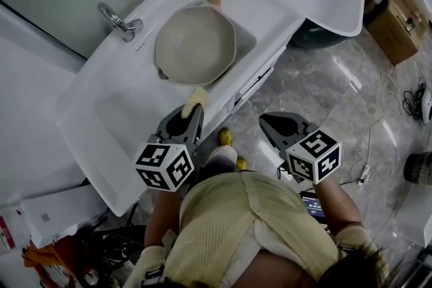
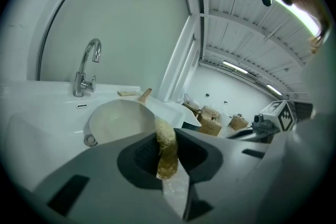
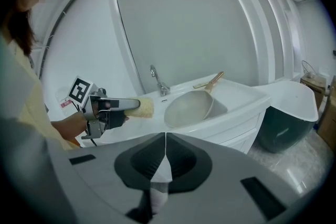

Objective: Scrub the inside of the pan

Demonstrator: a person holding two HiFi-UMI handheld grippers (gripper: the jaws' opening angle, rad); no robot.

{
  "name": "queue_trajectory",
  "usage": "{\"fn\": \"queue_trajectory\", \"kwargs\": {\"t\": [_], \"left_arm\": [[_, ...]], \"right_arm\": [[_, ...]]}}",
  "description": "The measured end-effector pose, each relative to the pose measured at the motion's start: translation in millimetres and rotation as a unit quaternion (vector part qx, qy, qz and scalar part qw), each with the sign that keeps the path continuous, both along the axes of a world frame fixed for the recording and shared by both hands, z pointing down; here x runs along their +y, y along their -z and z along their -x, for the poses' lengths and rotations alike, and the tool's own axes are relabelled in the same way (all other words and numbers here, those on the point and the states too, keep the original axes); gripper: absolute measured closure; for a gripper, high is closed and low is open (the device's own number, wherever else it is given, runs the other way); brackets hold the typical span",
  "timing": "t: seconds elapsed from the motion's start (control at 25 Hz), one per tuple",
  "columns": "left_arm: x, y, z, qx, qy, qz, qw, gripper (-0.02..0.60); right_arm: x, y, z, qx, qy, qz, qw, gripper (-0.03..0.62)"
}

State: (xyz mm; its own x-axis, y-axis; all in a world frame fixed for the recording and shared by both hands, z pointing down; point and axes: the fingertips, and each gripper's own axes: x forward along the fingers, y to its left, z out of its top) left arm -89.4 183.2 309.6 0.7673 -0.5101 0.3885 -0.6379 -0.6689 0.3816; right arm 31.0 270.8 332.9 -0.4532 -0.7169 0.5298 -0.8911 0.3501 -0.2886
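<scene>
Left gripper fingers clamp yellow fibrous sponge; right gripper fingers pressed together, empty. I should press sponge flat into beige wooden-handled pan.

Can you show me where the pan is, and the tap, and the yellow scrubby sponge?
pan (image 1: 196, 45): head view, on the middle of its pale inside.
tap (image 1: 119, 22): head view, on its curved metal spout.
sponge (image 1: 194, 102): head view, on its yellow end nearest the pan.
</scene>
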Motion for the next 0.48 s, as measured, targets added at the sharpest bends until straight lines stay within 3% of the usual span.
{"fn": "queue_trajectory", "kwargs": {"t": [0.48], "left_arm": [[-66.8,-14.8,6.4,-0.005,0.021,0.014,0.9997,0.469]], "right_arm": [[-80.8,-8.7,9.2,-0.004,0.033,0.018,0.999,0.566]]}}
